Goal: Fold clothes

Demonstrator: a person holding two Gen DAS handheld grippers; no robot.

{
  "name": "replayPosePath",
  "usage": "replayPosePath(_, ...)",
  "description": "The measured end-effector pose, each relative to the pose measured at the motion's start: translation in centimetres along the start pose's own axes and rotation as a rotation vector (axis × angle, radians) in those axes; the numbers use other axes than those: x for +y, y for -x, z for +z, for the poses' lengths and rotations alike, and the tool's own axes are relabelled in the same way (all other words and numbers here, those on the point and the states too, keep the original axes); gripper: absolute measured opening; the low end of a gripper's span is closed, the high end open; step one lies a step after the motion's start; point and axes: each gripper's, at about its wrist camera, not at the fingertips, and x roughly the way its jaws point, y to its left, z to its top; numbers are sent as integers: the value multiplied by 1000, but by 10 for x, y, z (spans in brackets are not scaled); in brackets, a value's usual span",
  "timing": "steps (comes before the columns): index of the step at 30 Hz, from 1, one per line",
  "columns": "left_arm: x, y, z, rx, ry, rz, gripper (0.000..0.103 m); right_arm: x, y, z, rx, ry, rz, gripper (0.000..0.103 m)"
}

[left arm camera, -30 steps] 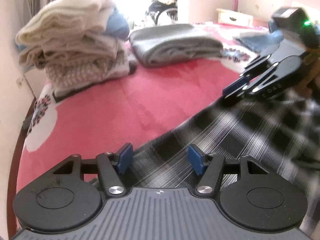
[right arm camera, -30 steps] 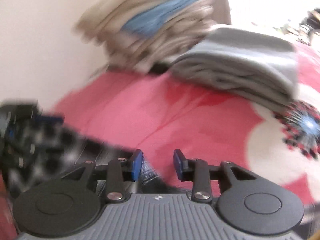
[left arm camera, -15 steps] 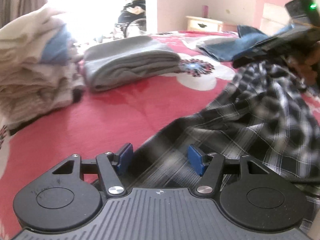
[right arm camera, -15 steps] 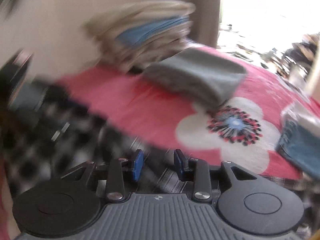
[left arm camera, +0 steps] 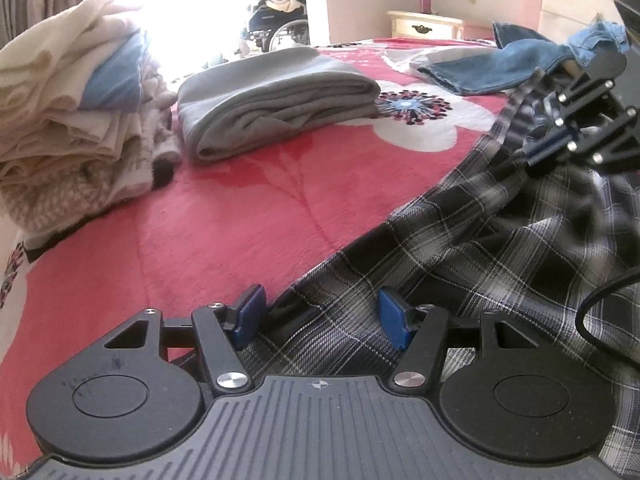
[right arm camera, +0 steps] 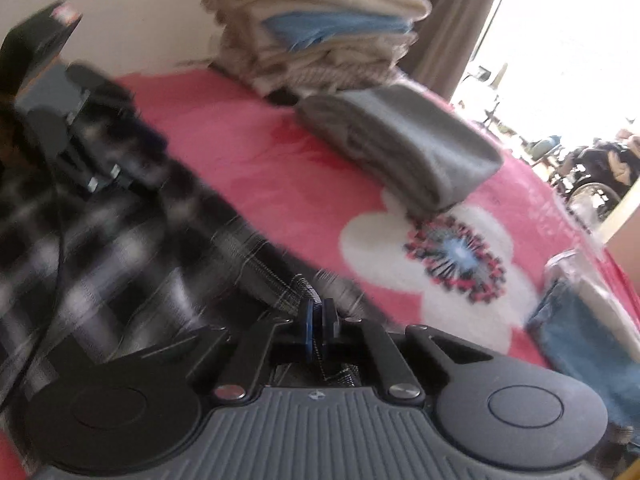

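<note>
A black-and-white plaid shirt point(left arm camera: 460, 248) lies rumpled on the red blanket point(left arm camera: 224, 216). My left gripper point(left arm camera: 322, 316) is open low over the shirt's near edge. The cloth lies between its blue pads point(left arm camera: 250, 312), which do not press on it. In the right wrist view my right gripper point(right arm camera: 319, 320) is shut, with a fold of the plaid shirt point(right arm camera: 132, 248) pinched between its pads. The left wrist view shows the right gripper point(left arm camera: 532, 154) at the far right, holding the shirt's edge lifted off the bed.
A tall stack of folded cream and blue clothes point(left arm camera: 72, 120) stands at the bed's left. A folded grey garment point(left arm camera: 276, 96) lies beside it. Blue jeans point(left arm camera: 500, 64) lie at the back right, before a cream nightstand point(left arm camera: 424, 26). The blanket has a white flower print point(right arm camera: 440, 260).
My right gripper's jaws have gone from apart to shut on the plaid shirt, and its view has rolled and swung right. The left view has swung towards the jeans, with its jaws unchanged.
</note>
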Motion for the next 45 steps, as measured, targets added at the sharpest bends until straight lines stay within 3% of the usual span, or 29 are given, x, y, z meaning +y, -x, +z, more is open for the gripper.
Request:
replayPosePath(10,1,1,-2,-1,-5,3,62,-10,-44,4,40,34,-43,3)
replayPosePath(13,1,1,-2,1,-5,5,62,-14,-58,-1,39,-18,-34,4)
replayPosePath(15,1,1,-2,3,-7,5,62,-30,-63,-4,20,-161,-11,7)
replayPosePath(17,1,0,-2,6,-8,6,62,-53,-65,-10,-1,-346,17,18)
replayPosePath(22,-1,0,-1,14,-22,14,63,-111,-64,-44,-67,-854,8,16)
replayPosePath(26,-1,-1,-1,17,-21,24,66,-147,-22,-89,-203,-1252,-101,23)
replayPosePath(28,0,-1,0,17,-23,26,68,-154,16,-117,-278,-1377,-120,23)
replayPosePath(32,1,-2,3,20,-25,28,70,-140,97,-160,-317,-1429,-212,26)
replayPosePath(36,2,-1,14,-10,1,68,70,-119,155,-200,-235,-1420,-327,28)
replayPosePath(41,-4,0,39,-54,65,50,70,-94,177,-239,-136,-1508,-351,36)
replayPosePath(45,-30,0,55,-62,73,-40,70,-85,168,-265,-125,-1642,-336,38)
